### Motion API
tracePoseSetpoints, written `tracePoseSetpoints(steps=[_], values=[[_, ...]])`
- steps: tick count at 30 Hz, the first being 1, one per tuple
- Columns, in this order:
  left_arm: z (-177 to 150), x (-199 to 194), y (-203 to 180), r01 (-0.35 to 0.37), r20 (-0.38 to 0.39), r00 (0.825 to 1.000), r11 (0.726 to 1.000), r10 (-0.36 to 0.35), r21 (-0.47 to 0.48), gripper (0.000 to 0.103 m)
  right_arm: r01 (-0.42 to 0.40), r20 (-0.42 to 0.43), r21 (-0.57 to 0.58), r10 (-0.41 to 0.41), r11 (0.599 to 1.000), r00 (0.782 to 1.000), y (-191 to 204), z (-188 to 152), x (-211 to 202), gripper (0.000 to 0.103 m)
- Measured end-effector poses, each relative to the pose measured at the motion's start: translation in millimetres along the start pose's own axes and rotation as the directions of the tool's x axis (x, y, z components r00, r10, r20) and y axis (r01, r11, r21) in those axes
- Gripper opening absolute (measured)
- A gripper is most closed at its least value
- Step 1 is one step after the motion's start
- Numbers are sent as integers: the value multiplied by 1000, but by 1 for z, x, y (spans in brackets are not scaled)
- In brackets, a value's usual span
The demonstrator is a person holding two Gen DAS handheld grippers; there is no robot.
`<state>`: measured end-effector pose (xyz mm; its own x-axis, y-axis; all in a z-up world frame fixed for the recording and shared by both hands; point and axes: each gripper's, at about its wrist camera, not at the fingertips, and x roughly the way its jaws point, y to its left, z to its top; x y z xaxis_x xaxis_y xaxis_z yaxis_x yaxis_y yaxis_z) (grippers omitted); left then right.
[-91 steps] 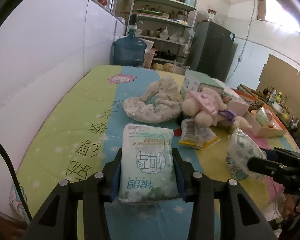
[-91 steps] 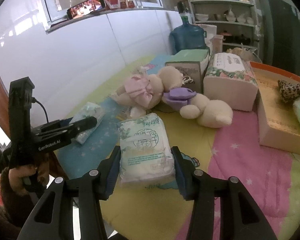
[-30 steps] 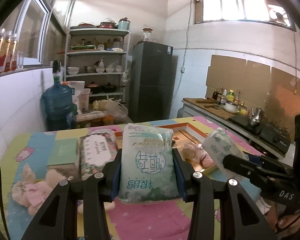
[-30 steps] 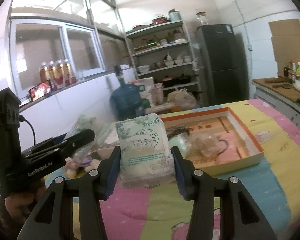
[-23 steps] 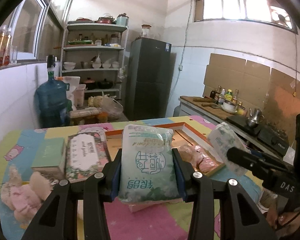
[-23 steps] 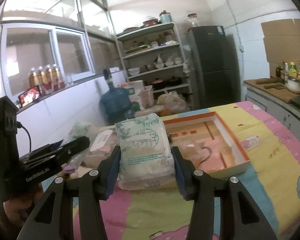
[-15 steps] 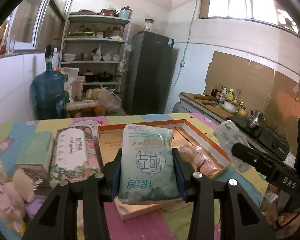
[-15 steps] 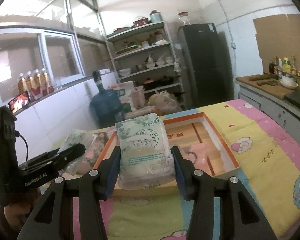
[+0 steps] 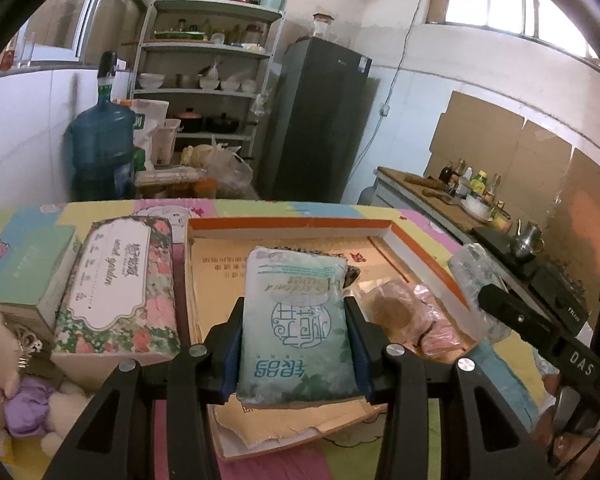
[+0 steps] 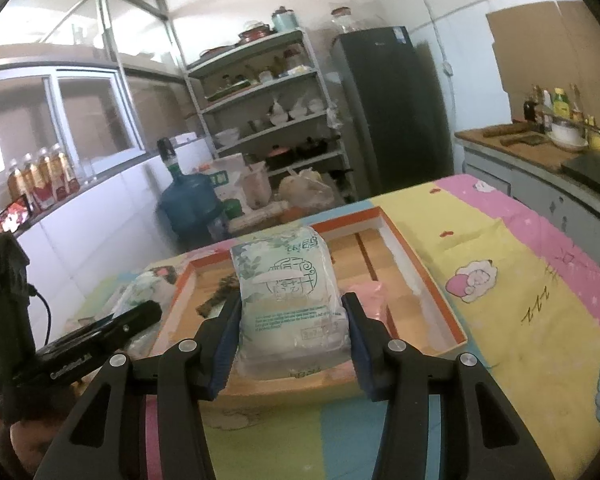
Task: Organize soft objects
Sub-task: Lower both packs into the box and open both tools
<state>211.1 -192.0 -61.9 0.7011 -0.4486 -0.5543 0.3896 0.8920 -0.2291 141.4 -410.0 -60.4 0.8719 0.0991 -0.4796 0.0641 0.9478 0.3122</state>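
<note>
Two tissue packs (image 9: 296, 324) (image 10: 290, 300) sit clamped in your left tool (image 9: 296, 344) and right tool (image 10: 290, 332), above the tray (image 9: 424, 256); boxes (image 9: 120, 284) flank it.

left hand-held gripper (image 9: 296, 344): clamped, tilted down | right hand-held gripper (image 10: 290, 340): clamped, tilted down

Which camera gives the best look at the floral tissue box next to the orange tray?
The left wrist view. There the floral tissue box lies in full sight, label up, just left of the orange tray. In the right wrist view nothing can be told for sure as that box.
</note>
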Motion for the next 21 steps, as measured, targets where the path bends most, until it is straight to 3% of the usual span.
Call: tracePoseSetpoints(steps=[21], values=[[-10, 38, -5, -35, -116, 993, 999, 36, 7, 47, 46, -88, 46, -42, 998, 995, -35, 0, 39, 51]])
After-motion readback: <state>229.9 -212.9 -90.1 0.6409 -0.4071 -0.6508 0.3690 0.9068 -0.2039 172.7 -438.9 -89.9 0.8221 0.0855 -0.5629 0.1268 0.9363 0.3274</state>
